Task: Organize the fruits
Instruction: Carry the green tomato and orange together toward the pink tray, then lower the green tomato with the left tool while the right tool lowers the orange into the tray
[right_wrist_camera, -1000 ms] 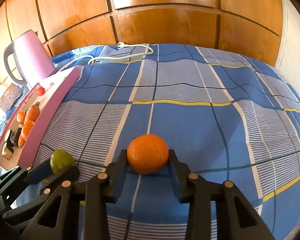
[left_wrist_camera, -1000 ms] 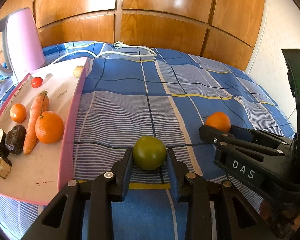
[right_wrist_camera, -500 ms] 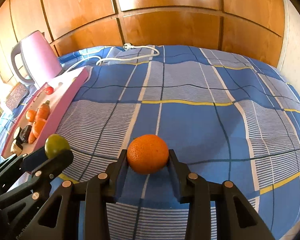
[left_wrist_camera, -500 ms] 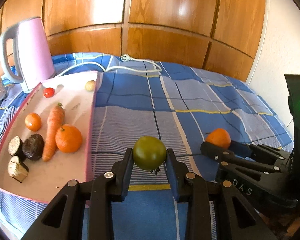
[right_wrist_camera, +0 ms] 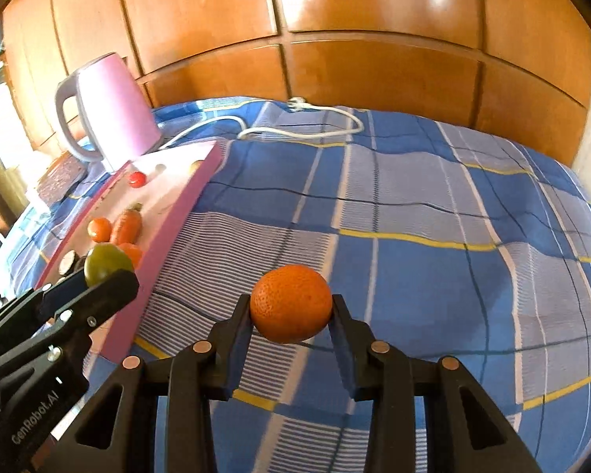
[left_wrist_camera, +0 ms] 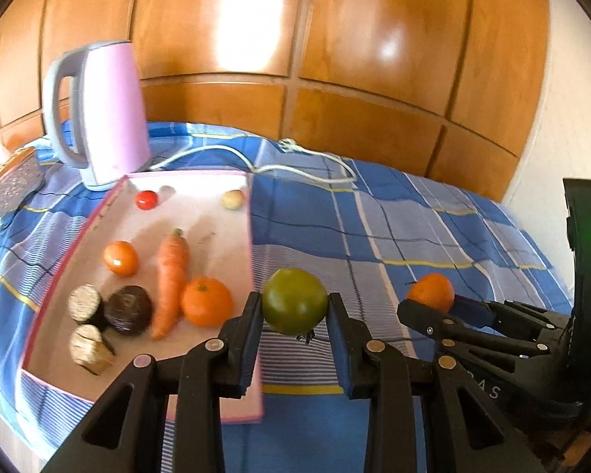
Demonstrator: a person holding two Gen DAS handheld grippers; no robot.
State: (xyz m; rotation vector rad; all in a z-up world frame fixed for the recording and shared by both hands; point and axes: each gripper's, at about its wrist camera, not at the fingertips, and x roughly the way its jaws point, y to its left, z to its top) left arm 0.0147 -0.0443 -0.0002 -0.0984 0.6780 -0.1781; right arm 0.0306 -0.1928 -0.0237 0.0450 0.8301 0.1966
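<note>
My left gripper (left_wrist_camera: 294, 315) is shut on a green fruit (left_wrist_camera: 294, 300) and holds it in the air just right of the pink tray's rim (left_wrist_camera: 251, 244). My right gripper (right_wrist_camera: 291, 317) is shut on an orange (right_wrist_camera: 291, 302) above the blue checked cloth (right_wrist_camera: 413, 213). The orange also shows in the left wrist view (left_wrist_camera: 431, 291), and the green fruit in the right wrist view (right_wrist_camera: 105, 262). The tray holds an orange (left_wrist_camera: 207, 301), a carrot (left_wrist_camera: 171, 276), a small orange fruit (left_wrist_camera: 120, 258), a red tomato (left_wrist_camera: 145, 200), a pale round piece (left_wrist_camera: 232, 199) and dark brown pieces (left_wrist_camera: 128, 309).
A pink kettle (left_wrist_camera: 102, 110) stands behind the tray, its white cord (left_wrist_camera: 295, 157) lying across the cloth. A glittery box (left_wrist_camera: 13, 181) sits at the far left. Wooden panels (left_wrist_camera: 335, 59) close the back; a white wall (left_wrist_camera: 571, 118) is on the right.
Both grippers have risen with their fruits. The left one has moved left toward the tray, so the tray and the kettle show more fully.
</note>
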